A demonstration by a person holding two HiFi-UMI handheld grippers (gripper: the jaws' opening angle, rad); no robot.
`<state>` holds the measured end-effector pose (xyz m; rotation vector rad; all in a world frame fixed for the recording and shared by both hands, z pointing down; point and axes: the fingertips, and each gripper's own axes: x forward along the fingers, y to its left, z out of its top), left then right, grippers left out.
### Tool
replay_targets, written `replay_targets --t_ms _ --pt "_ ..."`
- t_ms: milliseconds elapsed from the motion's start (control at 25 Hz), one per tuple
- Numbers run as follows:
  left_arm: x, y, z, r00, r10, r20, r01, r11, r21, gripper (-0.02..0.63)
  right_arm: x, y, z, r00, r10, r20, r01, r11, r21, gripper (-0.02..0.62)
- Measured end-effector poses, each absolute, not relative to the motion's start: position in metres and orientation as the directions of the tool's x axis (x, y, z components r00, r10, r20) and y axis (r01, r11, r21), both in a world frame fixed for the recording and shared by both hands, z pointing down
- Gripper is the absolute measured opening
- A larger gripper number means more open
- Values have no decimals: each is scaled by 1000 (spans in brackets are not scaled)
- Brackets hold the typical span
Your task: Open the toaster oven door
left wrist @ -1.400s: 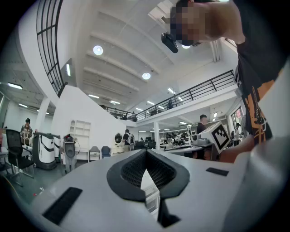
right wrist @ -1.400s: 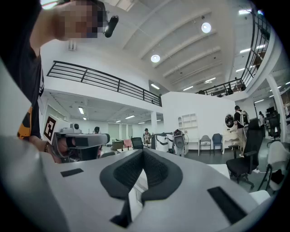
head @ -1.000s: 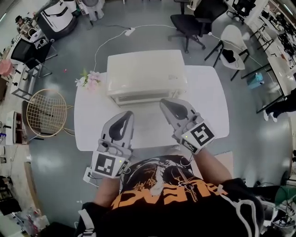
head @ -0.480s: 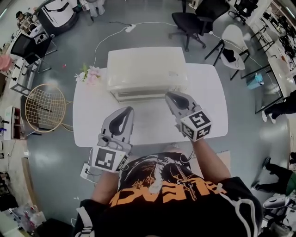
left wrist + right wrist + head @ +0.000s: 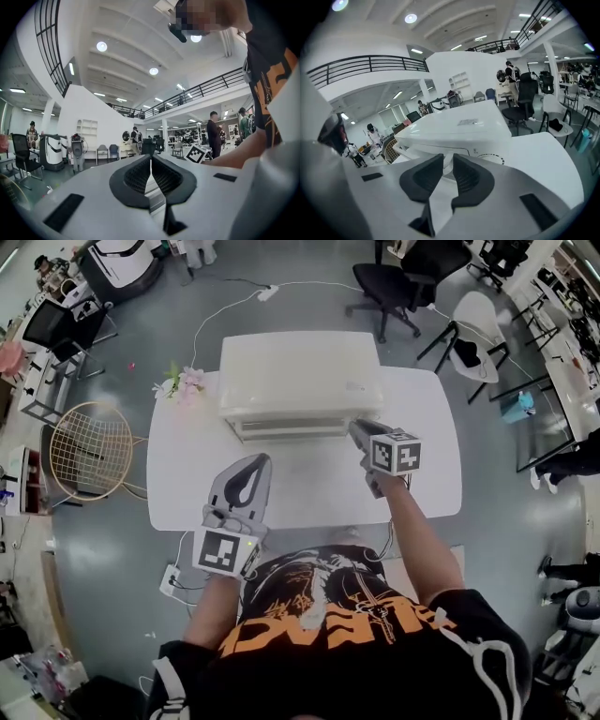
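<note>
Grey floor surrounds a white table (image 5: 178, 474). Over its near edge the left gripper (image 5: 260, 460) hovers, jaws pressed together on nothing and tilted up toward the ceiling. Further in, the right gripper (image 5: 357, 426) points at the front right corner of the oven (image 5: 300, 376), its jaws a narrow gap apart with nothing gripped; whether it touches cannot be told. The oven sits mid-table against the far edge, and its door looks shut. Flowers (image 5: 183, 385) lie at the far left corner. A wire basket (image 5: 89, 456) stands left of the table, and beyond it are a power strip (image 5: 269, 293) and a black chair (image 5: 403, 277).
</note>
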<state>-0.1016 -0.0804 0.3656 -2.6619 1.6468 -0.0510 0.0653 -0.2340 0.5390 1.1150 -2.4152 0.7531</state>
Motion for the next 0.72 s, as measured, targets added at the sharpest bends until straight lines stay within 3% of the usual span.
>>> replay_targets --t_ms 720 --pt "-83 -90 393 486 -871 77 -872 -488 -18 25 50 -241 550 -629 -508 588 -769 520 -373 97"
